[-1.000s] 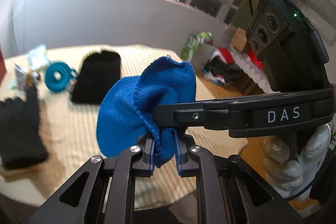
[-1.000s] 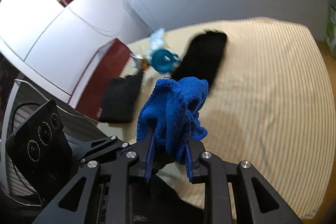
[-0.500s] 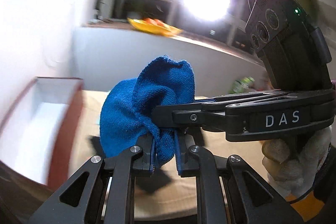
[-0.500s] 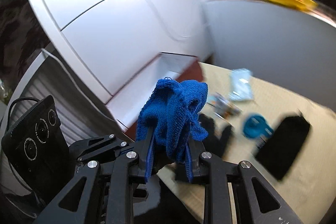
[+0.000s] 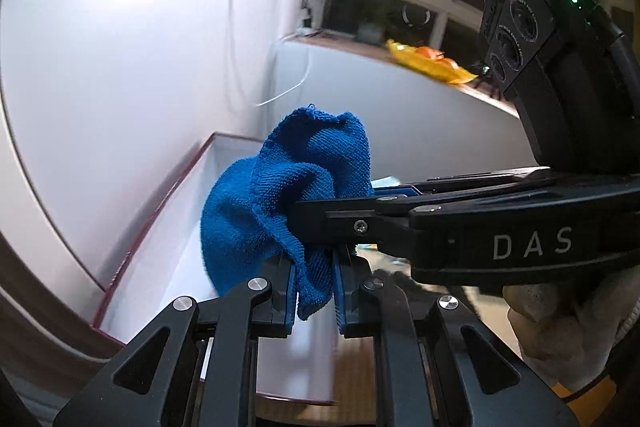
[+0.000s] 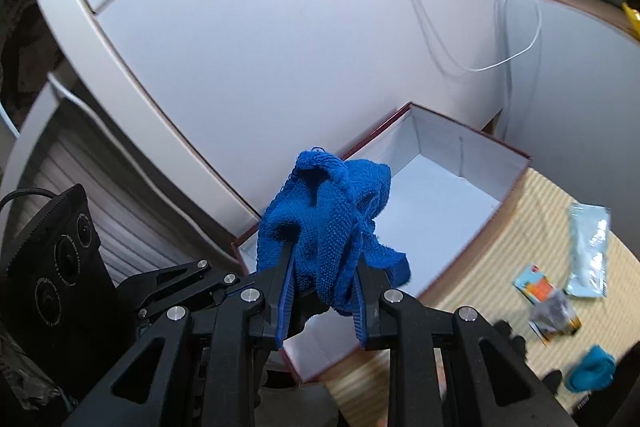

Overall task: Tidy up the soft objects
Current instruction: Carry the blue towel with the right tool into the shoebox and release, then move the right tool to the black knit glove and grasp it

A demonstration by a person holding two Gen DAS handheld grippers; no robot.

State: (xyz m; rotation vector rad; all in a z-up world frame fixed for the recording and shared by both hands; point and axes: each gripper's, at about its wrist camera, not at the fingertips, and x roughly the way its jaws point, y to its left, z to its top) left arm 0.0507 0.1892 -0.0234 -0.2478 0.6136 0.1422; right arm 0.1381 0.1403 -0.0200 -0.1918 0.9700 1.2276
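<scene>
A bunched blue knitted cloth (image 5: 280,203) hangs in the air, pinched by both grippers at once. My left gripper (image 5: 315,291) is shut on its lower fold. My right gripper (image 6: 322,297) is shut on the same blue cloth (image 6: 328,223), and its fingers (image 5: 340,217) cross in from the right in the left wrist view. Below and behind the cloth stands an open box (image 6: 516,179) with dark red outer walls and a white inside; the same box (image 5: 160,211) shows at the left in the left wrist view. A gloved hand (image 5: 560,327) holds the right gripper.
The box stands on a striped cream tablecloth (image 6: 500,259) against a white cabinet (image 6: 260,47). To the right lie a pale sachet (image 6: 590,247), small packets (image 6: 548,303), a teal item (image 6: 592,369) and a dark glove edge (image 6: 508,335). A yellow dish (image 5: 428,61) sits on a ledge.
Both grippers have swung left across the table with the cloth still held. The black cloths and teal item have slid out of the middle; the open box now lies under the cloth.
</scene>
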